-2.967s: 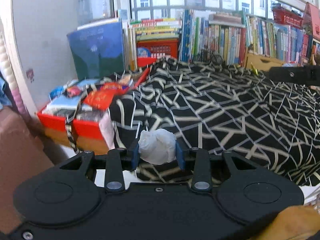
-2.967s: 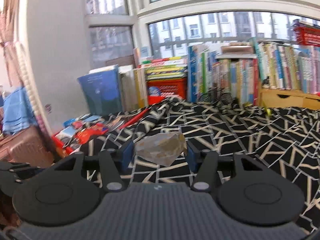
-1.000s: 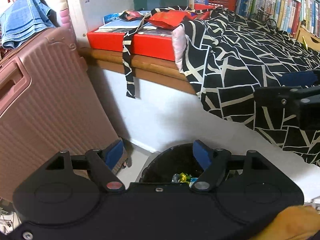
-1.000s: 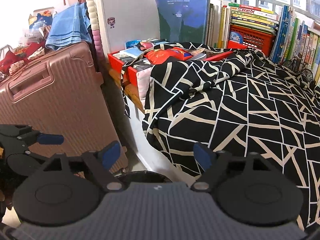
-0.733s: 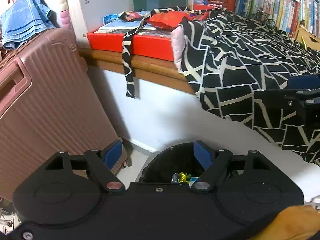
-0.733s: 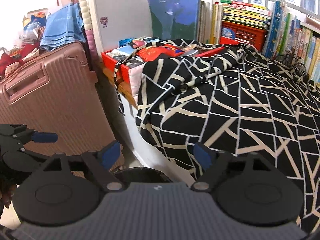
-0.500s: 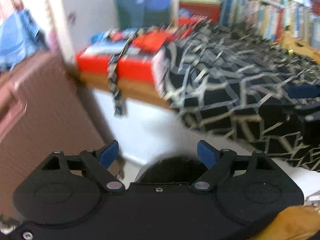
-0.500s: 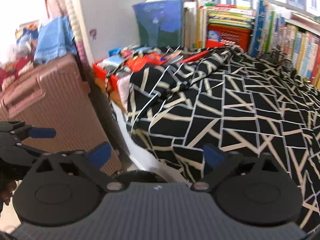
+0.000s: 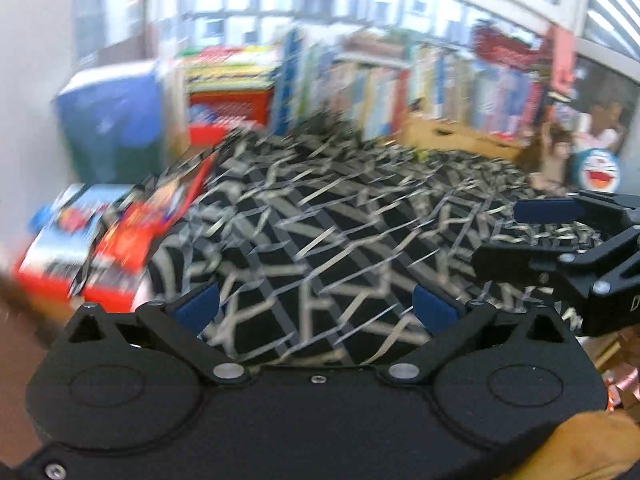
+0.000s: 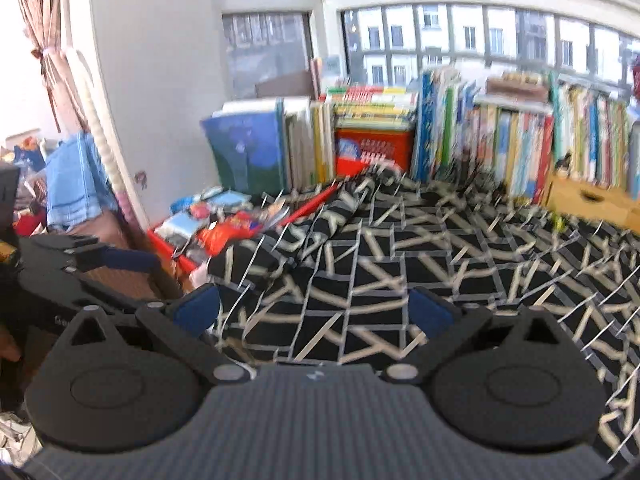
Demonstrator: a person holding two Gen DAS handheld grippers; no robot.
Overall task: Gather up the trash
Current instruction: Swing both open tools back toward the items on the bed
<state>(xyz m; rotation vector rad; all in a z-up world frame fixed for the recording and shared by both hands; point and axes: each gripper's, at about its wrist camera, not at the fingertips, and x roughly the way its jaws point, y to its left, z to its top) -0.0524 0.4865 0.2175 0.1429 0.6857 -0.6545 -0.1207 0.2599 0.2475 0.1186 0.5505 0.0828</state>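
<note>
My left tool [image 9: 316, 306] has nothing in it, and its blue pads are opening wider right now. My right tool [image 10: 312, 306] is wide open and empty too. I see only the bed cover between the pads of each one.

Both tools point over the bed [image 10: 440, 264] with the black cover and pale lines. I think my job now is to look for more trash to pick up. I cannot see any trash on the bed in these pictures. The left picture is very blurry, so a small scrap could hide there. There is a tiny yellow-green thing [image 10: 558, 222] far back on the cover, near the wooden box. I cannot tell if it is trash.

To do this step well, I should slow down so the view gets clear. I should keep the pads open and look all over the cover. White lines on the cover can look like paper, so I must look with care. When I find a scrap, I should come down with one pad on each side of it and not pinch the cover.

The red tray [image 10: 168, 240] by the bed holds flat packets and small books, red and blue ones. The red basket [image 10: 374, 152] stands among the books [image 10: 500, 144] by the window. I cannot see what is inside it. The wooden box [image 10: 592, 200] has a closed drawer. I see no trash bin now.
</note>
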